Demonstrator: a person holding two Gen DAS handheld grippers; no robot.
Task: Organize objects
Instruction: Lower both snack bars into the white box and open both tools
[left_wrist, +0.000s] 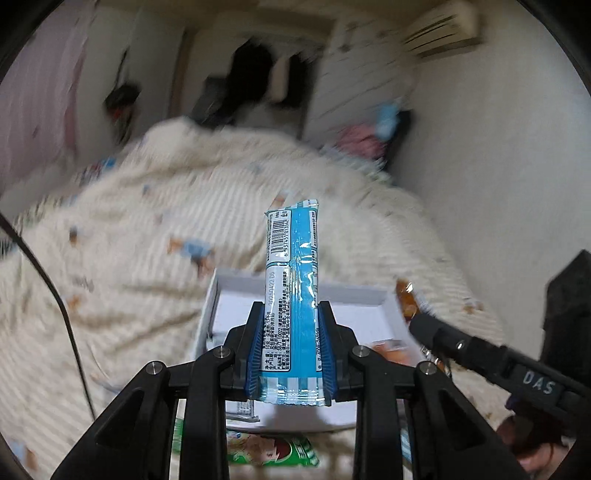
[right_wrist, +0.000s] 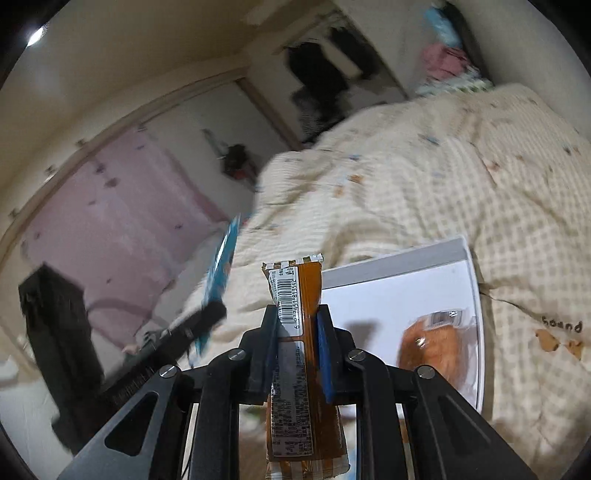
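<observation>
In the left wrist view my left gripper (left_wrist: 291, 308) is shut on a long blue snack packet (left_wrist: 295, 251) that stands upright between the pads, above a white box (left_wrist: 236, 284) on the bed. My right gripper (right_wrist: 297, 312) is shut on a brown snack packet (right_wrist: 306, 284), barcode side up, beside the white box (right_wrist: 391, 266). A brown wrapped item (right_wrist: 436, 347) lies inside the box. Each gripper shows in the other's view: the right one (left_wrist: 417, 321) with its brown packet (left_wrist: 406, 299), the left one (right_wrist: 214, 312) with the blue packet (right_wrist: 223, 266).
A cream checked quilt (right_wrist: 406, 177) covers the bed under the box. A green snack packet (left_wrist: 273, 448) lies on it near the box's front edge. A black cable (left_wrist: 55, 288) runs down the left. A pink curtain (right_wrist: 110, 221) and a wall close off the sides.
</observation>
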